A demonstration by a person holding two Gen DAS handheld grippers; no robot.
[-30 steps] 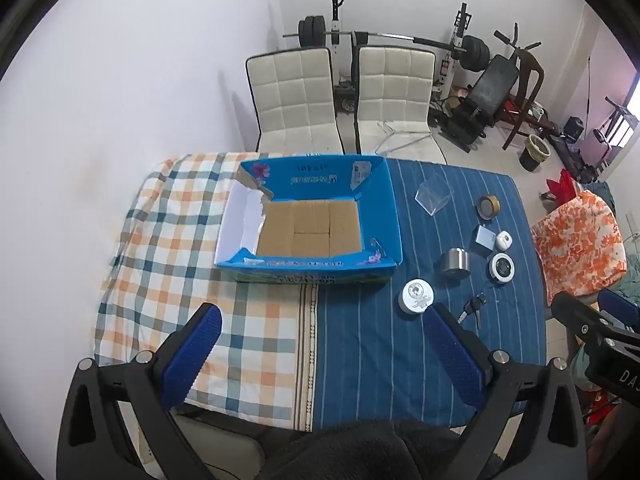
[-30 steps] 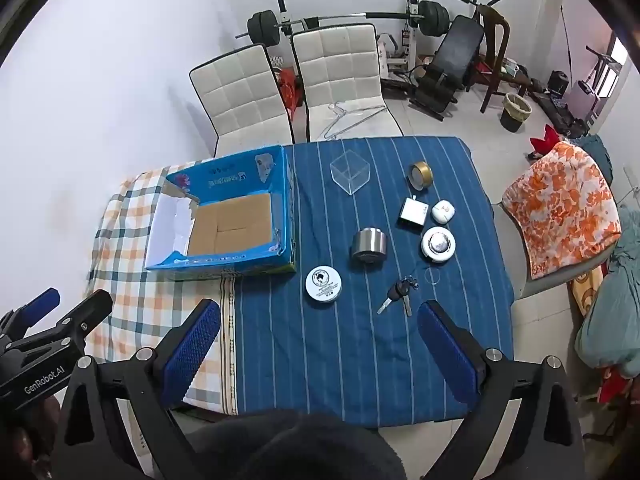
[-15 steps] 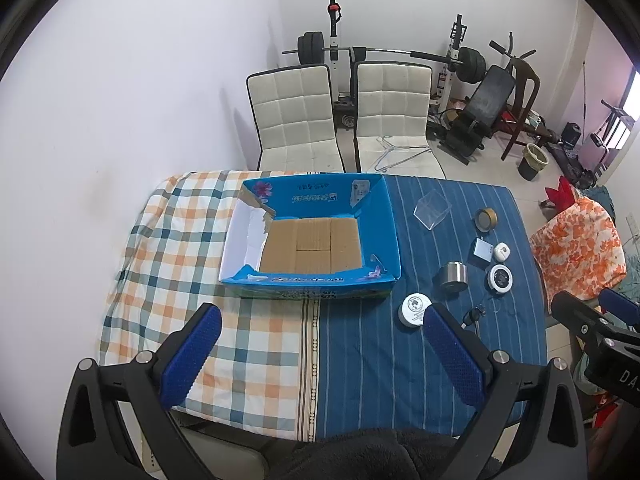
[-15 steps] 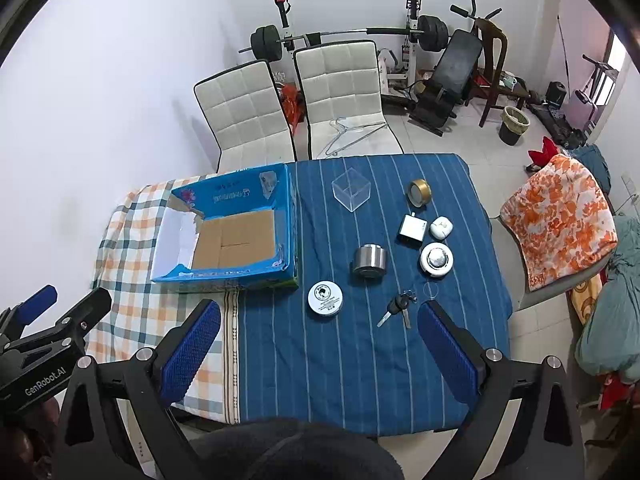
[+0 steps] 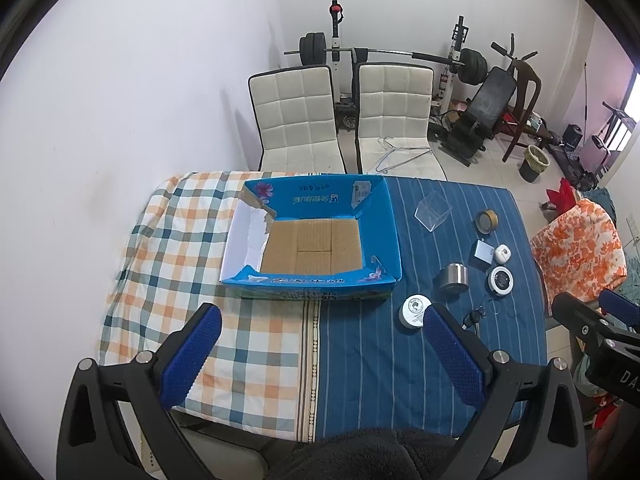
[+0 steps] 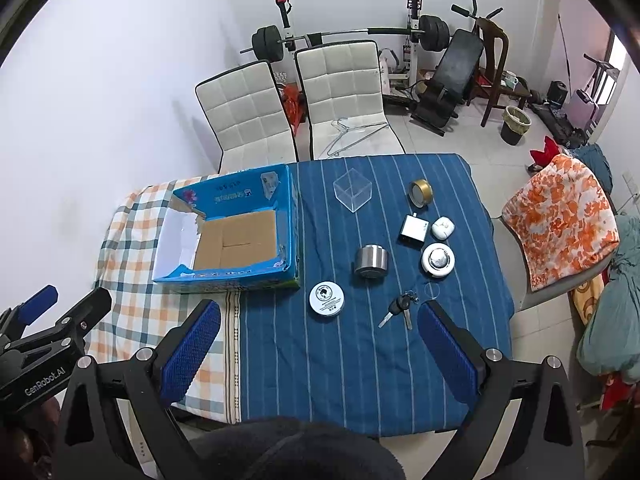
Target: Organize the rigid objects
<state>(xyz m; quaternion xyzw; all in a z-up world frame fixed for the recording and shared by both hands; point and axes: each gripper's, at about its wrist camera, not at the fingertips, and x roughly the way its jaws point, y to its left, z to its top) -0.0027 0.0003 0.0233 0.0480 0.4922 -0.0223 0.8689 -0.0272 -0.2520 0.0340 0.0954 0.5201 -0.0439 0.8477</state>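
Hand-held grippers, left (image 5: 320, 356) and right (image 6: 318, 354), both wide apart above near table edge (image 6: 320, 426)

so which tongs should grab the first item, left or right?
Probably right. The right tongs hang open over the blue cloth, with the white round tin and keys just ahead. The left tongs, also open, sit nearer the empty blue box.
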